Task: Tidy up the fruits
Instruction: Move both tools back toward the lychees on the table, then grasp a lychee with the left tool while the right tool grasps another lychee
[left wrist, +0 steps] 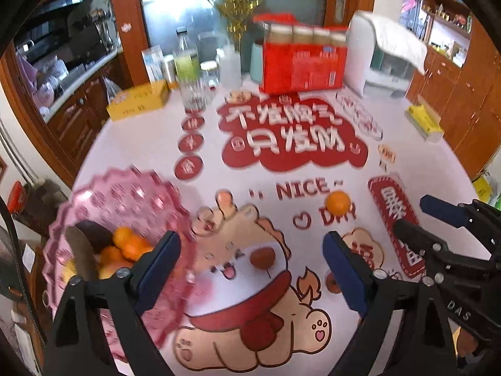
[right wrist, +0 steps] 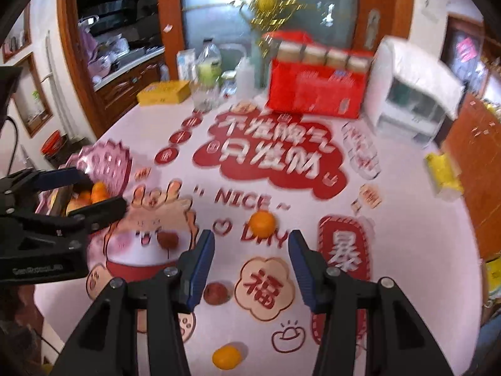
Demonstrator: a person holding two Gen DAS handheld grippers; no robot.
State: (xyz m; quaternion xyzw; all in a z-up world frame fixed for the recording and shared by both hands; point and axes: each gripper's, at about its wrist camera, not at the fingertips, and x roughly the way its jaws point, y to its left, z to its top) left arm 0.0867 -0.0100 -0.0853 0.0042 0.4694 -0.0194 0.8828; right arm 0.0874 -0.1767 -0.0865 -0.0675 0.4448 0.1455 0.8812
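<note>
The left gripper point(left wrist: 252, 269) stands with its blue-padded jaws wide apart and nothing between them, tilted down over the table point(left wrist: 131, 144). A small reddish-brown fruit point(left wrist: 262, 257) lies on the cloth in the gap between its fingers, untouched. At ten o'clock from it a pink scalloped bowl point(left wrist: 131, 197) holds oranges and darker fruit; the left finger overlaps the bowl's rim in the left wrist view.

The right gripper point(right wrist: 251, 266) is also released, jaws parted and empty, angled down. Its body reads "DAS" in the left wrist view. A second reddish-brown fruit point(right wrist: 215, 293) lies just beside its left finger, at about seven o'clock from the gap. An orange point(right wrist: 262, 223) sits at twelve o'clock beyond the fingertips, and a yellow-orange fruit point(right wrist: 226, 357) at six o'clock, near the frame's bottom.

The cloth is printed with "NICE" and "DIY" and a cartoon animal; large Chinese characters fill a red cloud further out, blurred. At the table's far edge stand a red carton point(left wrist: 302, 67), a yellow box point(left wrist: 137, 103) and bottles.
</note>
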